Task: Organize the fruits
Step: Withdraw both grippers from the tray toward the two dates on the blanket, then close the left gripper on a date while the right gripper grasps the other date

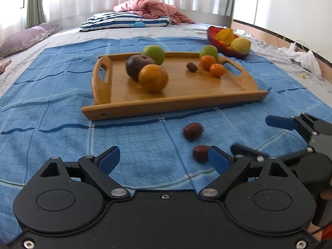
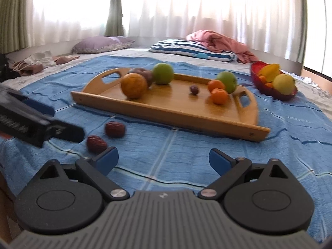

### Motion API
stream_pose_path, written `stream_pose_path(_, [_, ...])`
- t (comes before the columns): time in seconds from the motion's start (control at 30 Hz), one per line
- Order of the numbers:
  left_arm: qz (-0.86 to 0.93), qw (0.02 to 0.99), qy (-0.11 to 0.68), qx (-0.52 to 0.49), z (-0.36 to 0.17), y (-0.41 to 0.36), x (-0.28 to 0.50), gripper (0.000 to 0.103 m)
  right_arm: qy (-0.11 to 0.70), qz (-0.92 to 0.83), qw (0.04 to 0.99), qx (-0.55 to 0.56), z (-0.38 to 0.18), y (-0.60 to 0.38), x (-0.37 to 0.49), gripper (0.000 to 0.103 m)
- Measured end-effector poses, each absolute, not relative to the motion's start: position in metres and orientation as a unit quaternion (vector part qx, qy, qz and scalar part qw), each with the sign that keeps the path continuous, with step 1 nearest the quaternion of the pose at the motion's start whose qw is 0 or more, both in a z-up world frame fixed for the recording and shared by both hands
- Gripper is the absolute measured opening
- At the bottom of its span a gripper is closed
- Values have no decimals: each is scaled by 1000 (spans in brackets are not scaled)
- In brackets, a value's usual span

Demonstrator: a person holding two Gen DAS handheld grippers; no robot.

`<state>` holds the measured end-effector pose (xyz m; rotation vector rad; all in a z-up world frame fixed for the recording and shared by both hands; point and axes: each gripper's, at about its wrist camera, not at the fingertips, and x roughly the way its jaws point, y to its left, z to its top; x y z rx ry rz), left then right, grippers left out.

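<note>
Fruits lie partly off the wooden tray point(image 1: 172, 105): two red dates point(image 1: 200, 153) point(image 1: 193, 131) on the blue blanket point(image 1: 51, 108) at one o'clock of the left gripper point(image 1: 164, 159) (spread, pinching nothing). Right gripper point(image 2: 164, 158) is spread, empty. Farther, at twelve, the tray holds an orange point(image 1: 153, 78), apples and tangerines; the red bowl point(image 1: 215, 39) sits at one.

A wooden tray point(image 1: 207, 101) is lying at the centre of the frame, holding 2 green apples point(image 1: 154, 54), a big orange point(image 1: 153, 78), a dark plum point(image 1: 137, 66), 2 mandarins point(image 1: 216, 70) and 1 date point(image 1: 192, 66). Below it, 2 red dates point(image 1: 193, 131) are lying on the blue blanket point(image 1: 51, 108). A red bowl point(image 1: 220, 43) of fruit is sitting at the upper right.
</note>
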<state>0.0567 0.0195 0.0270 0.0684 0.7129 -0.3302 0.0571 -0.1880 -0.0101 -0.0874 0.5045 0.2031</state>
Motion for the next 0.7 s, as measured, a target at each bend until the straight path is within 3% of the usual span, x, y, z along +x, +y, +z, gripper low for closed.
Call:
stream_pose_path(0.13, [-174,922,345,36,24,5,45,79,251,77,964,-32,-10,-203,57,99])
stream_pose_path(0.4, [-179,922,344,23,14,-22,39,46,248,56,967,-8,-7,-219,55,99])
stream_pose_path(0.57, [-167,927,336,22,13,-30,39,25,253,56,966,6,-6,-223,56,89])
stream_pose_path(0.7, [-154,931,332,20,15,-28,39,24,259,64,963,30,-8,-225,56,86])
